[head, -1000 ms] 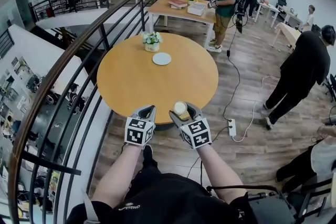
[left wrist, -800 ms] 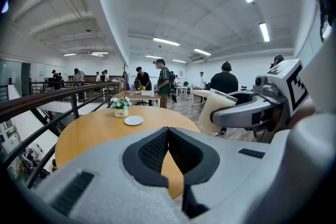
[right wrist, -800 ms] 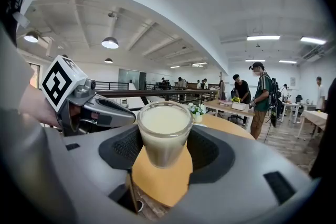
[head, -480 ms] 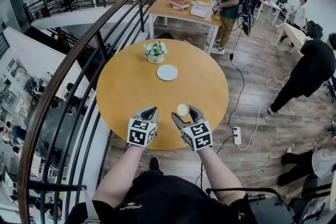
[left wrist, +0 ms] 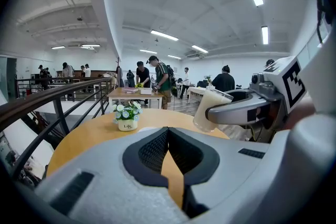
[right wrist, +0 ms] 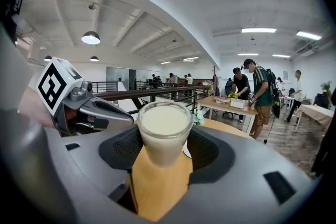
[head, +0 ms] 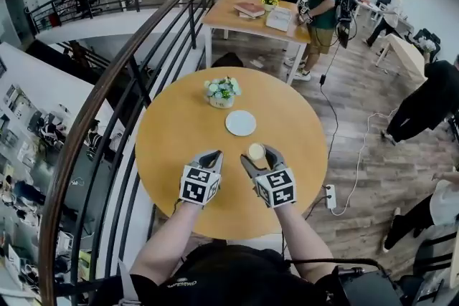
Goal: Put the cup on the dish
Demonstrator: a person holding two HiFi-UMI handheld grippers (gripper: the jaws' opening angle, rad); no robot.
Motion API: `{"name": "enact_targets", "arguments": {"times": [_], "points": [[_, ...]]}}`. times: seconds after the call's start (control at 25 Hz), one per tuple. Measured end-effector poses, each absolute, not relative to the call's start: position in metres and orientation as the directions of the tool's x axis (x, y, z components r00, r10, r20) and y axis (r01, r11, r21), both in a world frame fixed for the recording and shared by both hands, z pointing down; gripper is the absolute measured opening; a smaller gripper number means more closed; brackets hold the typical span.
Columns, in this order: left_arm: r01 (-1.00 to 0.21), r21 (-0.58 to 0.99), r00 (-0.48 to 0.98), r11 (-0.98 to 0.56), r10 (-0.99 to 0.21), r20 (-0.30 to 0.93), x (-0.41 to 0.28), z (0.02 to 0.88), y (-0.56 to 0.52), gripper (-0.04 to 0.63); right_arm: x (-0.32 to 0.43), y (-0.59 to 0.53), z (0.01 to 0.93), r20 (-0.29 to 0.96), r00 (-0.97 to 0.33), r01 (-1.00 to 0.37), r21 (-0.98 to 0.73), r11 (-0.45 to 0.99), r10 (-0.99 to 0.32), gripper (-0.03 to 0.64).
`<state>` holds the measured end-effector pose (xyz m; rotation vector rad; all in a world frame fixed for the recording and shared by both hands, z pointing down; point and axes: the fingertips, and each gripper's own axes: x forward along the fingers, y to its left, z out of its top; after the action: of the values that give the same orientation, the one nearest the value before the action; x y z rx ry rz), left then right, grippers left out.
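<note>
A clear glass cup (right wrist: 163, 131) full of creamy white drink is clamped between the jaws of my right gripper (head: 256, 152), held above the round wooden table (head: 179, 136). In the head view the cup (head: 256, 151) hangs just short of the small white dish (head: 241, 123), which lies flat near the table's middle. From the left gripper view the cup (left wrist: 210, 109) shows at the right, tilted. My left gripper (head: 209, 157) hovers beside the right one, jaws nearly together with nothing between them.
A small white pot of flowers (head: 221, 92) stands just beyond the dish. A black metal railing (head: 115, 104) curves along the table's left over a drop. A rectangular table (head: 262, 14) and several people stand farther back; a power strip (head: 330, 196) lies on the floor at right.
Both grippers and the cup have moved forward over the table toward the dish. The grip on the cup is unchanged.
</note>
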<state>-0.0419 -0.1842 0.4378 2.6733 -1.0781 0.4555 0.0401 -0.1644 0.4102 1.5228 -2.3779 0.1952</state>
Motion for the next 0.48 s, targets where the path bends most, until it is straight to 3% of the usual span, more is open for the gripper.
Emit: {"name": "enact_targets", "arguments": {"times": [0.48], "points": [[-0.680, 0.107, 0.696, -0.725, -0.594, 0.403, -0.019, 0.457, -0.219, 0.000, 0.055, -0.200, 0.428, 0.380, -0.373, -0.906, 0.048, 0.421, -0.846, 0.258]]}}
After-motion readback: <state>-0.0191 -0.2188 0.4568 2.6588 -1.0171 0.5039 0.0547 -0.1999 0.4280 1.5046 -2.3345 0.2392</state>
